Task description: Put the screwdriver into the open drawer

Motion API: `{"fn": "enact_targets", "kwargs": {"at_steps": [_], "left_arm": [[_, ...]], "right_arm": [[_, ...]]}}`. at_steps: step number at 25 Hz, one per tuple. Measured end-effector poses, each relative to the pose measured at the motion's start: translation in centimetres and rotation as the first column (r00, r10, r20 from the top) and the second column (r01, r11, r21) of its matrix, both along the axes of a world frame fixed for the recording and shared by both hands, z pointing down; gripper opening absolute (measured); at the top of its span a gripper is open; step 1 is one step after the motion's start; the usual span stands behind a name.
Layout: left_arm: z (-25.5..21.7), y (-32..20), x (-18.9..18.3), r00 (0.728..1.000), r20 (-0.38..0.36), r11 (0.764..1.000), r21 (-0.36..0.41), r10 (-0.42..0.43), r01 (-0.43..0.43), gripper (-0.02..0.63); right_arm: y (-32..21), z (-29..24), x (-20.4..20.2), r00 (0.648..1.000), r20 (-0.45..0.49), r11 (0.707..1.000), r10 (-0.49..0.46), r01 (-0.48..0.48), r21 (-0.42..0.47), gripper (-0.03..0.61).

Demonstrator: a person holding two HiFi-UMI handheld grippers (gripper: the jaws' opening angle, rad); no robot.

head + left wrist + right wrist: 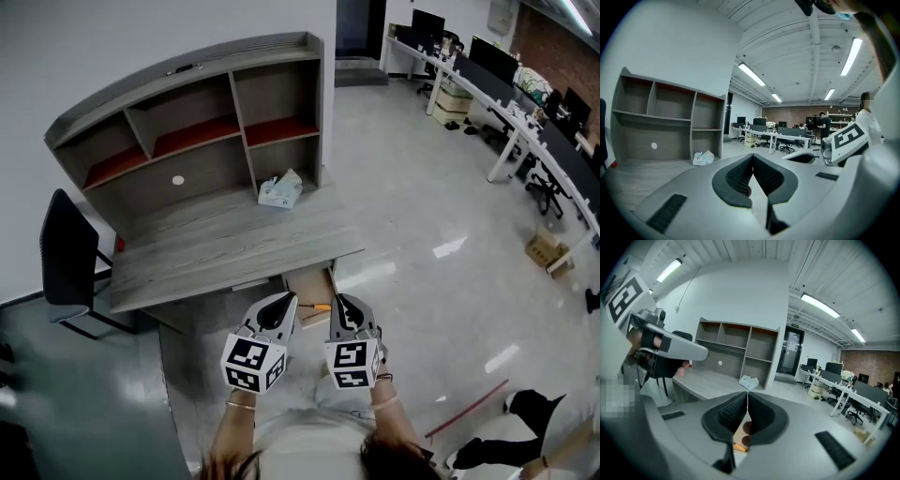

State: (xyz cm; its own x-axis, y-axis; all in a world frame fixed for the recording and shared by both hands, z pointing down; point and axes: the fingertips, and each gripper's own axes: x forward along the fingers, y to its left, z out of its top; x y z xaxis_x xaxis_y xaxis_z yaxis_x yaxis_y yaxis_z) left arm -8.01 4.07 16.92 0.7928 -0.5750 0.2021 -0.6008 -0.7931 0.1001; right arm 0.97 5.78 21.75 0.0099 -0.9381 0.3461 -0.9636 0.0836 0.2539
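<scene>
The open drawer (307, 279) sticks out from under the desk's front edge and shows a tan inside. The screwdriver (322, 307), with an orange handle, lies at the drawer's near end, between my two grippers. My left gripper (284, 300) hovers just left of it and is shut, its pads (740, 176) meeting with nothing between them. Just right of it, my right gripper (339, 302) is also shut and empty. Through the gap below the right gripper's (747, 394) closed tips a bit of the orange screwdriver (739, 446) shows.
A grey desk (225, 239) carries a shelf hutch (187, 122) and a tissue pack (279, 190). A black chair (67, 258) stands at its left end. Office desks (525, 112) line the far right. A red stick (467, 409) lies on the glossy floor.
</scene>
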Motion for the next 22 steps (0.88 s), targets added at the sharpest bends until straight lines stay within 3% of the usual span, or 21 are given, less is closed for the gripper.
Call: {"fn": "enact_targets", "kwargs": {"at_steps": [12, 22], "left_arm": [[-0.6, 4.1, -3.2, 1.000, 0.000, 1.000, 0.007, 0.013, -0.013, 0.017], [-0.6, 6.5, -5.3, 1.000, -0.005, 1.000, -0.001, 0.022, -0.022, 0.017]], "right_arm": [[4.6, -2.9, -3.5, 0.997, 0.068, 0.997, 0.020, -0.025, 0.072, 0.028], [7.4, -4.4, -5.8, 0.997, 0.065, 0.995, 0.034, -0.040, 0.095, 0.028]]}}
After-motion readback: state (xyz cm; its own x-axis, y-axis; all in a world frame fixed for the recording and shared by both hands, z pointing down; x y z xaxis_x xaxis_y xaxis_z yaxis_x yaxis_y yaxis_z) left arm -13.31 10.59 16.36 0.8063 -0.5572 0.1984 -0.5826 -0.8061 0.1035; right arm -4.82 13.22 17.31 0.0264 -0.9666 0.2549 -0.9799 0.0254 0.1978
